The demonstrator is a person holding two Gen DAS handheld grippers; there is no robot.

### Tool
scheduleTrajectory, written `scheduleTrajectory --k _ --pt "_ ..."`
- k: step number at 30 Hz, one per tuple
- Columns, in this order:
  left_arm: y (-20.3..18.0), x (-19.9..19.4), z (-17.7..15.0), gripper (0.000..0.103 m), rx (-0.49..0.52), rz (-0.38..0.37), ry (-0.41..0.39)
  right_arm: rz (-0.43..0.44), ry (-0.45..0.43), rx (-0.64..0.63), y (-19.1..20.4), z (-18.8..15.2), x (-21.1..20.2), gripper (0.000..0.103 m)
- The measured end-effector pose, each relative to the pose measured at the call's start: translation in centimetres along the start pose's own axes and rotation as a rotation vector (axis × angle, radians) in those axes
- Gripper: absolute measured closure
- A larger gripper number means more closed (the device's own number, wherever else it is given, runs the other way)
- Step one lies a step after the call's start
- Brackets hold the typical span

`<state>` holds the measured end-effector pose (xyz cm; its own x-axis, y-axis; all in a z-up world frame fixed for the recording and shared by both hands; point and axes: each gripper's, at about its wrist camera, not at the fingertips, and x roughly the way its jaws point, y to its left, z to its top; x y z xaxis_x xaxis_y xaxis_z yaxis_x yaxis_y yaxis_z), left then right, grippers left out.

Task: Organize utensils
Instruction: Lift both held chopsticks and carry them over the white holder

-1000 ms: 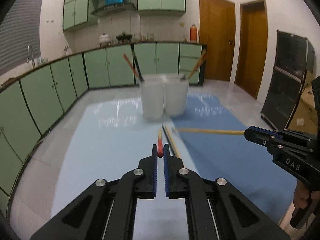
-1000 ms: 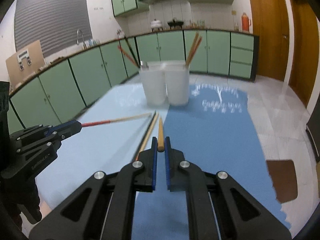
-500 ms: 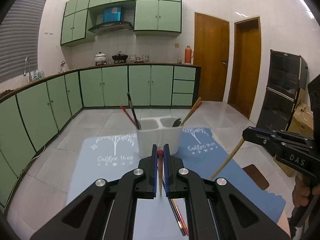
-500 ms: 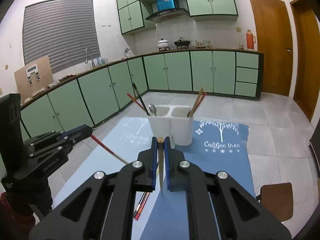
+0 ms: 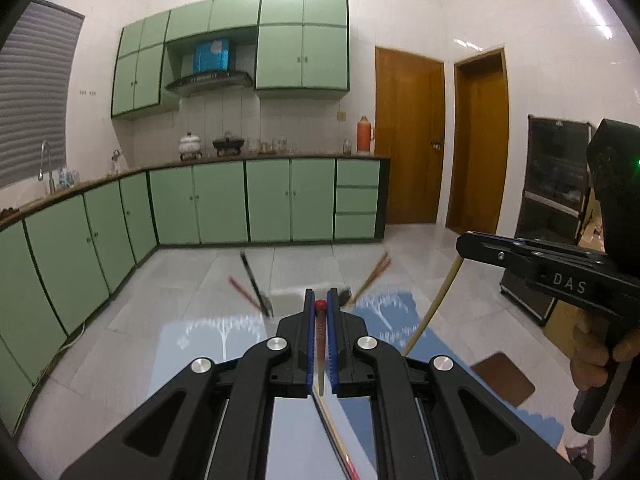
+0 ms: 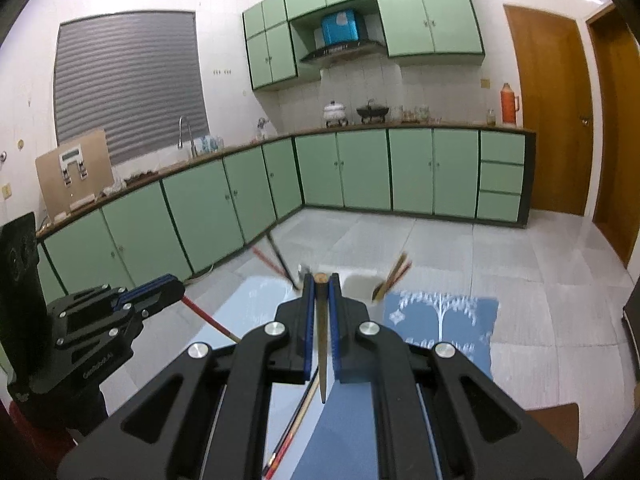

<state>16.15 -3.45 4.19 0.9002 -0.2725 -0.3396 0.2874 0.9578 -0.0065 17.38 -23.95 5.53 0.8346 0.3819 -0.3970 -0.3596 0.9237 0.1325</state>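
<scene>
Your left tongs clamp a red-tipped chopstick — ribbed red end up, pale shaft hanging down. Your right tongs pinch a plain wooden chopstick, point downward. Beyond both, the white holder on the counter shows blurred — sticks leaning out.

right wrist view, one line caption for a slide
Right hand-held gripper shut on a wooden chopstick, raised above the white utensil holder.

Left wrist view: looks forward along its jaws, slightly downward, toward the green cabinets.
Right wrist view: same heading, from further right.
Shared: cabinets, white utensil holder, blue mat.
</scene>
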Motion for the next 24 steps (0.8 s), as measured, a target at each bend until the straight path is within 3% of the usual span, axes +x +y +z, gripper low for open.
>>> scheduleTrajectory --k 12,17,24 --pt "0.6 3.1 6.8 0.097 0.022 0.052 -0.170 -0.046 -0.169 -0.032 -1.6 8.2 3.2 0.097" --pt "1.4 6.6 7.2 0.098 0.006 0.049 -0.143 -0.070 -0.166 -0.039 -3.0 9.1 6.8 0.097" --pt "3.2 11.5 5.1 0.098 -0.027 0.046 -0.046 -0.089 -0.079 -0.028 -5.3 7.6 12.6 0.097"
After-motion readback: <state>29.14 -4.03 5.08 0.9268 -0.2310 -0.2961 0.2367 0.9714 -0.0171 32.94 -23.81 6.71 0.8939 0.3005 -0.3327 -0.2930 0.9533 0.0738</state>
